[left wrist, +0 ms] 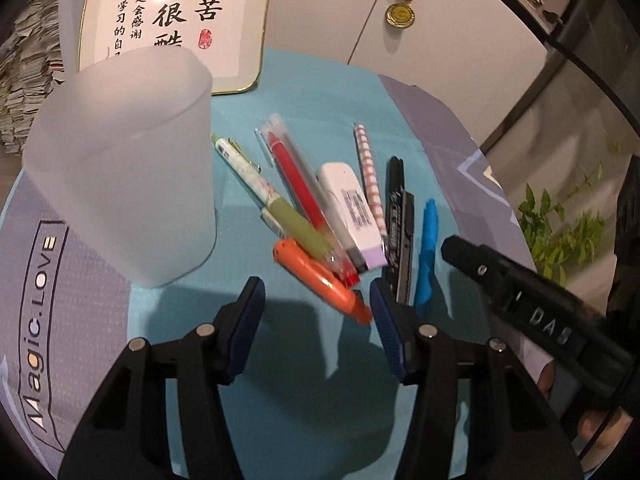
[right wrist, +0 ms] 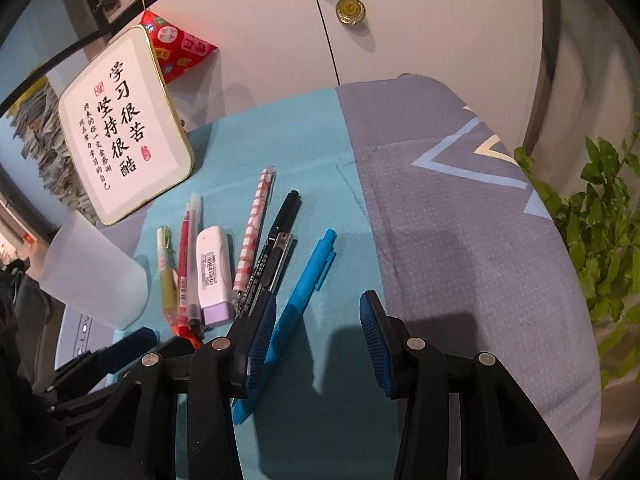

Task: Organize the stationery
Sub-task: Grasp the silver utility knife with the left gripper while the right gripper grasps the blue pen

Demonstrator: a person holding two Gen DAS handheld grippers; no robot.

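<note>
A frosted translucent cup stands on the teal mat, also seen at the left in the right wrist view. Beside it lie a green pen, a red pen, a white correction tape, a striped pencil, a black marker, a utility knife, a blue pen and an orange highlighter. My left gripper is open, just before the orange highlighter. My right gripper is open, its left finger over the blue pen.
A framed calligraphy plaque leans at the back of the table. A medal hangs on the white cabinet behind. A green plant stands off the table's right edge. Stacked papers sit at far left.
</note>
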